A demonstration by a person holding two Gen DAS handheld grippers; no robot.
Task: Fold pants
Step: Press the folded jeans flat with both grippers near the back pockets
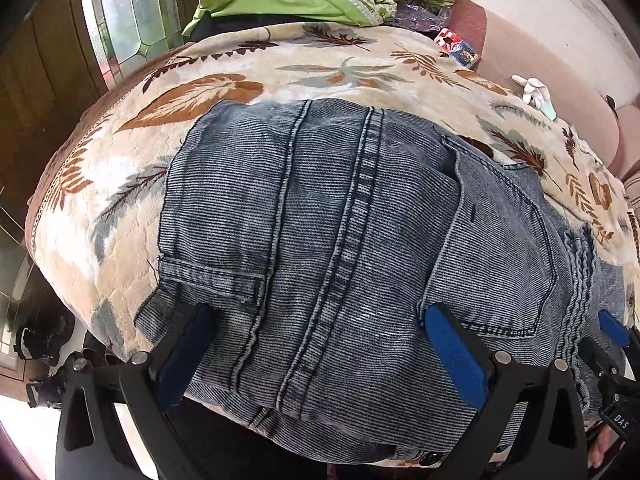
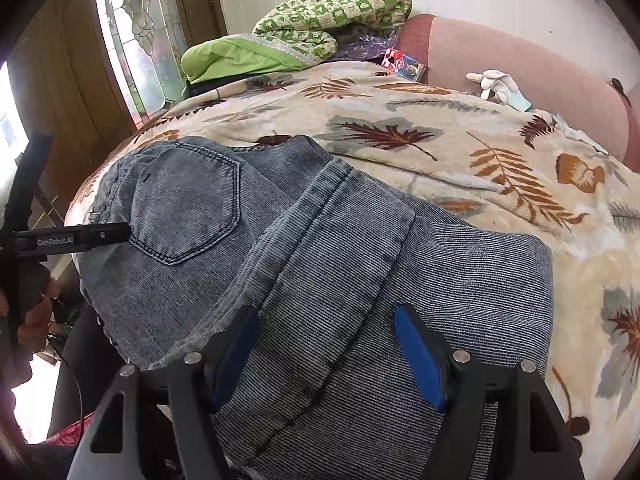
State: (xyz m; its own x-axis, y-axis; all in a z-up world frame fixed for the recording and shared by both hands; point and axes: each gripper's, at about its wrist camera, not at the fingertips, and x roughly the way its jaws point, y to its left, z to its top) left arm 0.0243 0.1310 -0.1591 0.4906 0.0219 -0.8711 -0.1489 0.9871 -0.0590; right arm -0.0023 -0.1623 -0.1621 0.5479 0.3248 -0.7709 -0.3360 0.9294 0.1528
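Grey-blue denim pants (image 1: 340, 232) are lying folded on a bed covered by a cream blanket (image 1: 120, 208) printed with brown and grey leaves. The pants are sitting near the front edge of the bed, with a back pocket (image 2: 186, 204) facing up on the left part of the bundle as the right camera sees it, and a folded leg lying across the right part.

The left tongs (image 1: 320, 348) are standing wide open, their blue-padded fingers (image 1: 456, 356) resting on or hovering just over the denim (which one, I cannot tell), gripping nothing. The right tongs (image 2: 332, 356) are likewise spread wide over the folded leg, holding nothing.

At the far end of the bed a green pillow (image 2: 240, 58) and a green-checked cloth (image 2: 332, 16) are piled together. A white glove (image 2: 498, 84) is lying near the pink headboard (image 2: 520, 56).
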